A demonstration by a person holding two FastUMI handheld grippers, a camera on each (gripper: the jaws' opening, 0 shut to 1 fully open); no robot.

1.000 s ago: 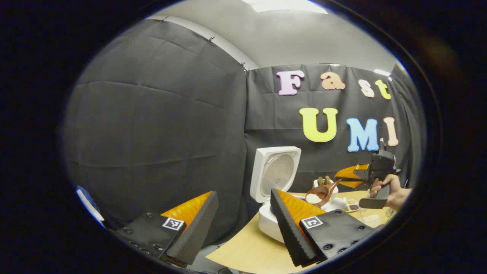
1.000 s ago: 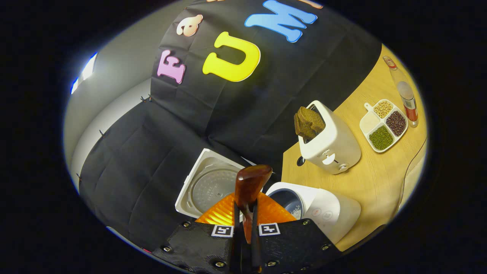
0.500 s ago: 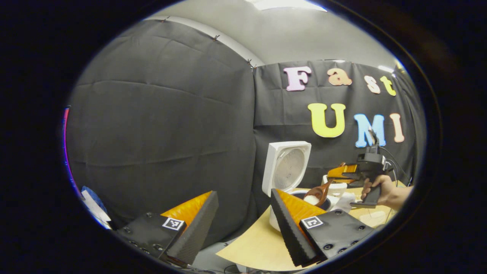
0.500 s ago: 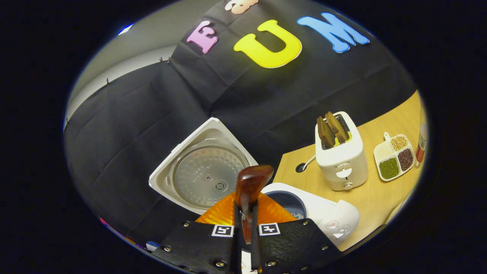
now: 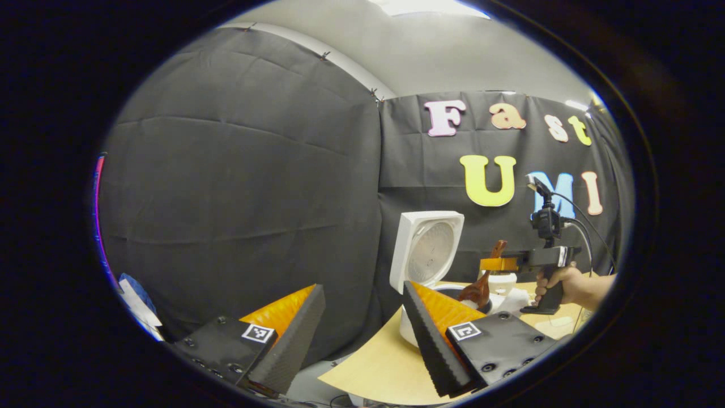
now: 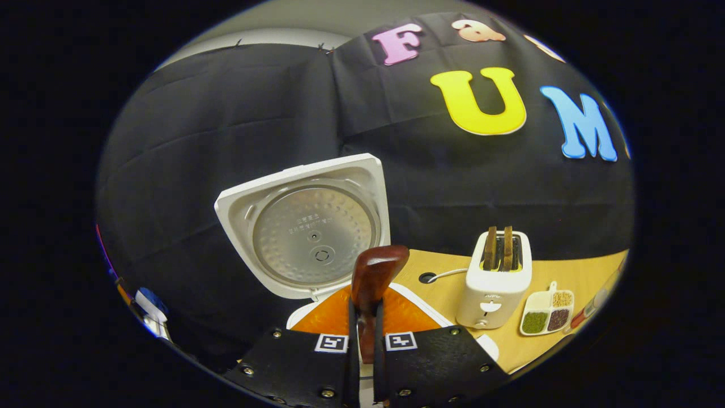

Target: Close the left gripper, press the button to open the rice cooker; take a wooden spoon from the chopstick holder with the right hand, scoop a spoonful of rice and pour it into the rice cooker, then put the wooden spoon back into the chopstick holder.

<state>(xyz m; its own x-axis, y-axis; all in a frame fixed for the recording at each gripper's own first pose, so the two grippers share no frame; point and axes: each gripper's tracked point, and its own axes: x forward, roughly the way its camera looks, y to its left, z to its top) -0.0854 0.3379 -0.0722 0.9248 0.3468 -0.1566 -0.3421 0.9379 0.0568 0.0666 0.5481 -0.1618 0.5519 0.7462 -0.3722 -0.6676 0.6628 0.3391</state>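
Right gripper (image 6: 362,340) clamps the wooden spoon (image 6: 371,283) by its stiff, light, smooth handle, bowl tipped below over the rice cooker (image 5: 419,323), while the left gripper (image 5: 362,334) waits released.

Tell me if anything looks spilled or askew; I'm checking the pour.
No spill stands out. The spoon, clamped in the right gripper, is tipped bowl-down over the open cooker, as a pour would need. The table near the cooker looks clean.
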